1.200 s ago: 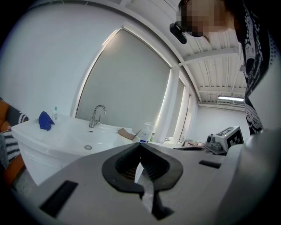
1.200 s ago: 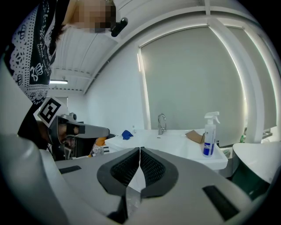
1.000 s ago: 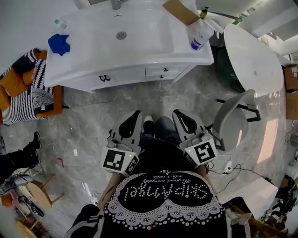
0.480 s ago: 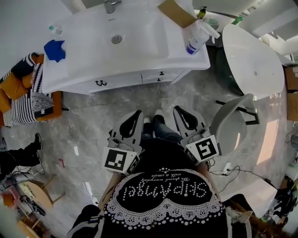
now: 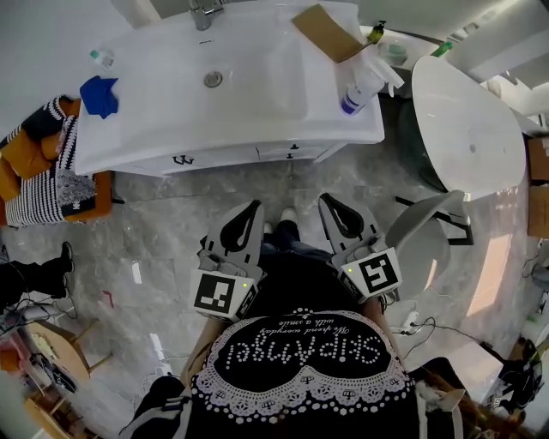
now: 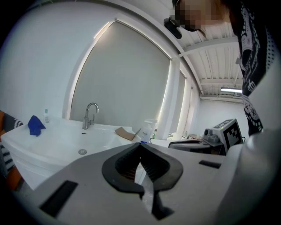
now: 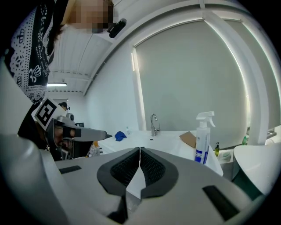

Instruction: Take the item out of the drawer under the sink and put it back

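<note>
Drawer point(image 5: 292, 153): shut, front flush in the white cabinet under the counter's front edge, below and right of the sink; contents hidden behind the front.
Counter point(image 5: 137, 129): white top, front edge overhanging the cabinet face.
Sink point(image 5: 257, 77): recessed mid-counter, faucet point(image 5: 204, 10) at its back edge.
Counter load: blue cloth point(image 5: 99, 93) toward the left end; spray bottle point(image 5: 364, 77) by the right front corner; cardboard piece point(image 5: 324, 33) at the right rear, reaching over the back edge.
Left hand-held gripper point(image 5: 256, 207): closed, tips together, nothing between; held close to the body, aimed at the cabinet, well apart from the drawer.
Right hand-held gripper point(image 5: 324, 199): closed and empty; alongside the left one, same heading.
Floor point(image 5: 171, 223): grey marbled tile showing along the whole stretch between grippers and cabinet front.
Right margin: white chair point(image 5: 425, 231) just beside the right hand-held gripper; bathtub point(image 5: 463, 111) near the counter's right end.
Left margin: striped cushion point(image 5: 43, 189) against the counter's left end.
</note>
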Motion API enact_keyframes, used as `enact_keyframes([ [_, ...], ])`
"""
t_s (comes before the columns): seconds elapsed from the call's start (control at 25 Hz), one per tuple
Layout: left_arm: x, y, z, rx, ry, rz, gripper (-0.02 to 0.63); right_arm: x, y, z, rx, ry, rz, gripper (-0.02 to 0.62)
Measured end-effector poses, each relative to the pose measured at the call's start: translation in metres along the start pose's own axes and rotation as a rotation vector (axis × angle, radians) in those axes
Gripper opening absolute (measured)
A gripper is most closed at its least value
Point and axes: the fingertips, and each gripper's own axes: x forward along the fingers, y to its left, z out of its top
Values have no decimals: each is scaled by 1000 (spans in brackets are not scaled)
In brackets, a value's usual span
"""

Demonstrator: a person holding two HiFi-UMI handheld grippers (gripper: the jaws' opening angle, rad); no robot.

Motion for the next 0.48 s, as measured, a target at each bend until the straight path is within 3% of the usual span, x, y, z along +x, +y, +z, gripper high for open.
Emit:
enact_keyframes([
  [0.48,20,0,15,-23,-88,45,5,7,-24,3,-54,20,19,20],
])
